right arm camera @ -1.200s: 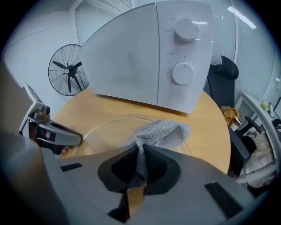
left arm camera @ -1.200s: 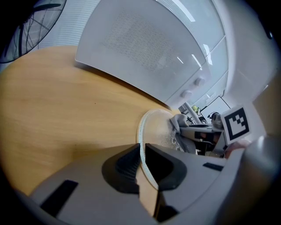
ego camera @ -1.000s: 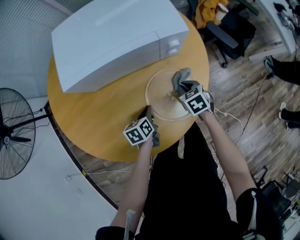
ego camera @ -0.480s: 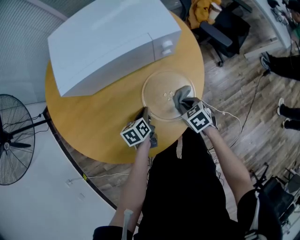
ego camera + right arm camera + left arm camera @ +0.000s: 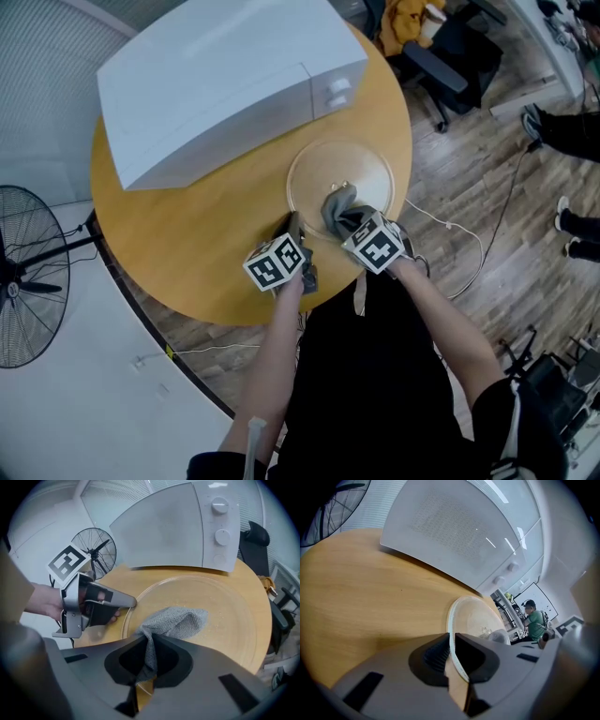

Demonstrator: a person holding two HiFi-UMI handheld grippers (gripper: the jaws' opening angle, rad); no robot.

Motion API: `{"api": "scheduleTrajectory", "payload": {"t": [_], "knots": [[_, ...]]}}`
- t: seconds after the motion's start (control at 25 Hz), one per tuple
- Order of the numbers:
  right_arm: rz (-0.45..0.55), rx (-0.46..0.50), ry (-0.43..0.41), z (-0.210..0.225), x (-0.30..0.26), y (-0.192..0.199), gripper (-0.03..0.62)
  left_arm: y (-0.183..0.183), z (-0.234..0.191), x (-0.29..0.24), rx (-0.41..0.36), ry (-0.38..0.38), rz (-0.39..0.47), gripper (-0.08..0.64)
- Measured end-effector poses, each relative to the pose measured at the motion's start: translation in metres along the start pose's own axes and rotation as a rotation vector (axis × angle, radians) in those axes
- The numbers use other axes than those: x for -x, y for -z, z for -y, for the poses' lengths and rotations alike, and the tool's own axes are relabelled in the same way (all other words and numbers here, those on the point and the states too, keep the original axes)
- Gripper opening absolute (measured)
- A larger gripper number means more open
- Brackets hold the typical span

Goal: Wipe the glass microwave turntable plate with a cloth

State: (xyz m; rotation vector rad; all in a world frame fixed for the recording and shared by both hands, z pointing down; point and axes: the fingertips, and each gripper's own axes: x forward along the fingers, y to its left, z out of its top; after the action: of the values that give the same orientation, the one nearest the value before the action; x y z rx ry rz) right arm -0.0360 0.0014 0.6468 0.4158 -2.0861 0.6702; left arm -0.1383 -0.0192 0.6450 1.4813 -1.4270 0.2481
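Note:
The clear glass turntable plate [image 5: 366, 169] lies flat on the round wooden table [image 5: 187, 244], in front of the microwave. My left gripper [image 5: 292, 232] is shut on the plate's near-left rim; the rim [image 5: 452, 634] runs between its jaws. My right gripper [image 5: 343, 223] is shut on a grey cloth [image 5: 336, 206], whose free end rests on the plate's near part. In the right gripper view the cloth [image 5: 180, 620] spreads over the glass [image 5: 229, 616], and the left gripper [image 5: 129, 603] pinches the rim beside it.
A white microwave [image 5: 216, 75] fills the far half of the table, its knobs [image 5: 220, 520] facing the plate. A standing fan [image 5: 23, 272] is on the floor at the left. A chair [image 5: 450, 56] and a floor cable [image 5: 469, 253] lie to the right.
My right gripper has dragged the cloth across the plate from its far right part toward the near-left edge. The left gripper has kept still on the rim.

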Motion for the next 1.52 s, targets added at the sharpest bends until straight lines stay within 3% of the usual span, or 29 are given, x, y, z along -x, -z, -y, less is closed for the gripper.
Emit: {"api": "scheduleTrajectory", "payload": {"t": [0.28, 0.68, 1.52], "knots": [[0.065, -0.106, -0.071, 0.01, -0.016, -0.038, 0.023, 0.0, 0.0, 0.0, -0.001, -0.002, -0.001, 0.032], [0.137, -0.191, 0.032, 0.068, -0.015, -0.082, 0.023, 0.0, 0.0, -0.001, -0.005, -0.005, 0.001, 0.032], [0.078, -0.299, 0.117, 0.054, 0.031, 0.016, 0.025, 0.003, 0.0, -0.002, -0.002, 0.002, -0.004, 0.034]]}}
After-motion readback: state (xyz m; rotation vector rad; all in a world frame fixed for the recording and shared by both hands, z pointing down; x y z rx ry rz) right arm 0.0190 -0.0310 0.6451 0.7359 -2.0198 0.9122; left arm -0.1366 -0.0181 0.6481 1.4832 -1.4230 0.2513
